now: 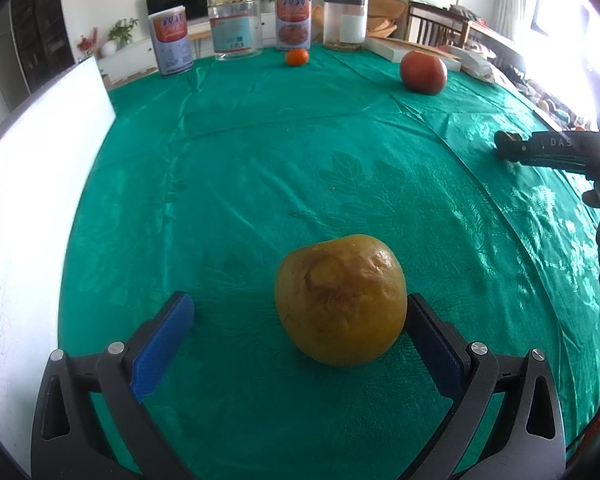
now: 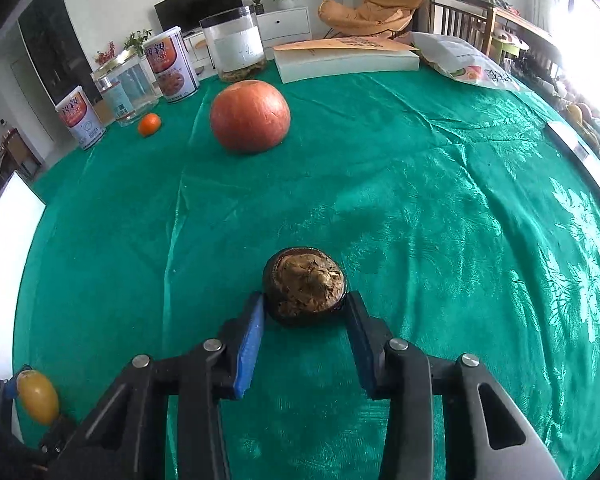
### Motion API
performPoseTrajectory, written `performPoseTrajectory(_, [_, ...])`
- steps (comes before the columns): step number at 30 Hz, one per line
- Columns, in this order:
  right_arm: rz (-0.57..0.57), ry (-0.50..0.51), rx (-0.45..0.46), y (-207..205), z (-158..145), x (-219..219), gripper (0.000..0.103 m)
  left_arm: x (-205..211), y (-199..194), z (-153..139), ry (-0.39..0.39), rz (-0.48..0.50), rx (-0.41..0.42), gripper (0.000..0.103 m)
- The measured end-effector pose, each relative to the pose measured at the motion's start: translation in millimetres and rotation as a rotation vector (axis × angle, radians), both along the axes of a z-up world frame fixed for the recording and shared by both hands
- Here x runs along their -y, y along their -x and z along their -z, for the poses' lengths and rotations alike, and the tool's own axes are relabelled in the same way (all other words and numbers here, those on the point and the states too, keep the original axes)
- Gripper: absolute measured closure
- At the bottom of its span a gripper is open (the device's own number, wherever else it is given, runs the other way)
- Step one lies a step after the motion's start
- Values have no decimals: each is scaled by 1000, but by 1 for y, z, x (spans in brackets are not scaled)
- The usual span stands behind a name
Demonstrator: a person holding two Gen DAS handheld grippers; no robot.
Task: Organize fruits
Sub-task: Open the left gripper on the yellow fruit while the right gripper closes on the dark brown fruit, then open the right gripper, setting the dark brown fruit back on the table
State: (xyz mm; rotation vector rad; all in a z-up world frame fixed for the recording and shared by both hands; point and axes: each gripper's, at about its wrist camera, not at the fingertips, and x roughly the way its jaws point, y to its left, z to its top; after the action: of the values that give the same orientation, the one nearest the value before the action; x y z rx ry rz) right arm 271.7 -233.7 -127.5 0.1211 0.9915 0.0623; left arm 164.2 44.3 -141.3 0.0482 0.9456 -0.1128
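A yellow-brown pear-like fruit (image 1: 340,300) lies on the green tablecloth (image 1: 300,160) between the open fingers of my left gripper (image 1: 300,316); the right pad touches it, the left pad stands apart. It also shows in the right wrist view (image 2: 38,400) at bottom left. My right gripper (image 2: 305,312) has both pads against a dark mangosteen-like fruit (image 2: 305,286) resting on the cloth. A large red-orange fruit (image 2: 250,117) and a small tangerine (image 2: 149,124) lie farther back; they also show in the left wrist view, the large one (image 1: 423,72) and the tangerine (image 1: 297,57).
Two printed cans (image 1: 171,42) (image 1: 293,20), a clear glass jar (image 1: 235,26) and a plastic canister (image 1: 345,24) stand along the far edge. A white board (image 1: 40,184) lies at the left. A flat box (image 2: 346,62), a snack bag (image 2: 468,64) and a phone (image 2: 584,164) lie to the right.
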Motion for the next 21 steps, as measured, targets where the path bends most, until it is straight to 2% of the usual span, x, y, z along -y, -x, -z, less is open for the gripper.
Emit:
performPoseTrajectory(3, [-39, -53, -6, 20, -9, 2, 63, 0, 0, 0, 0, 0, 0, 0])
performPoseTrajectory(4, [-55, -57, -14, 29, -14, 2, 68, 0, 0, 0, 0, 0, 0, 0])
performPoseTrajectory(8, [-132, -30, -61, 73, -23, -12, 70, 0, 0, 0, 0, 0, 0, 0])
performPoseTrajectory(12, [-184, 31, -80, 106, -9, -34, 70, 0, 0, 0, 0, 0, 0, 0])
performPoseTrajectory(14, [-173, -24, -55, 117, -3, -33, 69, 0, 0, 0, 0, 0, 0, 0])
performPoseTrajectory(15, [-150, -61, -32, 122, -1, -28, 60, 0, 0, 0, 0, 0, 0, 0])
performPoseTrajectory(16, [-115, -98, -1, 127, 0, -21, 39, 0, 0, 0, 0, 0, 0, 0])
performPoseTrajectory(17, [-68, -123, 43, 134, -1, -13, 28, 0, 0, 0, 1, 0, 0, 0])
performPoseTrajectory(18, [-12, -139, 84, 141, -6, -2, 23, 0, 0, 0, 0, 0, 0, 0])
performPoseTrajectory(21, [125, -254, 215, 163, -23, 34, 22, 0, 0, 0, 0, 0, 0, 0])
